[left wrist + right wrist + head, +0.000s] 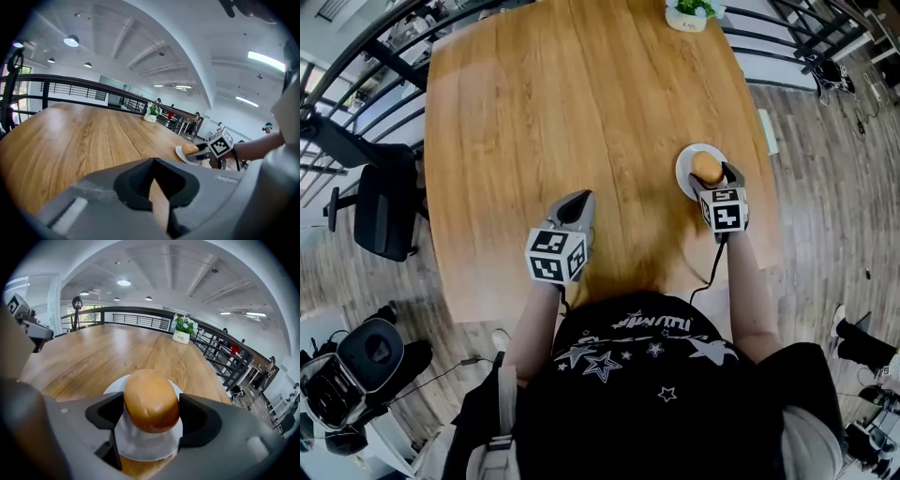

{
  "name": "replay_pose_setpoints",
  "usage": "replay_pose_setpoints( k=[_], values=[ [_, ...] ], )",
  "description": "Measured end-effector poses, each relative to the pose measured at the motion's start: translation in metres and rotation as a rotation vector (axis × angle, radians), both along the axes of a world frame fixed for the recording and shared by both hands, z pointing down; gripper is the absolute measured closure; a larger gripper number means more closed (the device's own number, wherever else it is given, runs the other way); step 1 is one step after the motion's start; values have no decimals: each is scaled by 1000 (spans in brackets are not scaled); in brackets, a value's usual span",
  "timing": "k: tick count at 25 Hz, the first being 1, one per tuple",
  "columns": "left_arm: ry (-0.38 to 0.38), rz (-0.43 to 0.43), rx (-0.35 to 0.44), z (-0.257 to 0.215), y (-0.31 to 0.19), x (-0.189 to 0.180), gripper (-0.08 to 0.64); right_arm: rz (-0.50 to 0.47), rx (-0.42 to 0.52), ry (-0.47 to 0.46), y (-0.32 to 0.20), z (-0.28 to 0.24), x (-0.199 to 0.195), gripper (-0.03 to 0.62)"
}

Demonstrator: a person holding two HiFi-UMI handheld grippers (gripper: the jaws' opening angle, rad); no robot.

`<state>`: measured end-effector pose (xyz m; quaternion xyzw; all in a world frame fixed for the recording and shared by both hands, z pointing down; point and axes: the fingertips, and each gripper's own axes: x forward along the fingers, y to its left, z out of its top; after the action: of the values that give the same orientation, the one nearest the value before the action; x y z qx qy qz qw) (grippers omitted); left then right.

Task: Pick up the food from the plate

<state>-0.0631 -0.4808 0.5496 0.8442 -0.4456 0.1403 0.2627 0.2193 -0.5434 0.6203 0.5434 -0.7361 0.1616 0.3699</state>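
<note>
A round golden-brown bread bun (707, 167) (151, 399) sits on a small white plate (684, 178) (145, 446) near the right edge of the wooden table (544, 112). My right gripper (713, 175) (151, 417) has a jaw on each side of the bun, and both pads touch it. My left gripper (574, 201) (158, 199) hovers over the table's near middle, shut with nothing in it, well left of the plate. The left gripper view shows the bun (189, 148) and the right gripper (202, 150) off to its right.
A white pot with a green plant (687, 13) (183, 331) stands at the table's far right. A black office chair (384, 206) is left of the table. Dark railings run behind and along the right side. The table's right edge lies just past the plate.
</note>
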Motion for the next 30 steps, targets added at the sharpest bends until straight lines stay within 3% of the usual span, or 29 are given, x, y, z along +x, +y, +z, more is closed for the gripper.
replay_pose_setpoints(
  k=[11,17,22,30],
  values=[
    [13,-52,43,-19,5,-16,558,-14,58,-4,-7,-28,-14,232],
    [3,-50,70,-29,22,-12,558,18,122,-82,10,-56,-10,232],
    [-8,-46,97,-38,43,-5,558,35,163,-199,28,-76,-15,232],
    [-13,-80,129,-51,78,-5,558,-37,197,-260,66,-97,-35,232]
  ],
)
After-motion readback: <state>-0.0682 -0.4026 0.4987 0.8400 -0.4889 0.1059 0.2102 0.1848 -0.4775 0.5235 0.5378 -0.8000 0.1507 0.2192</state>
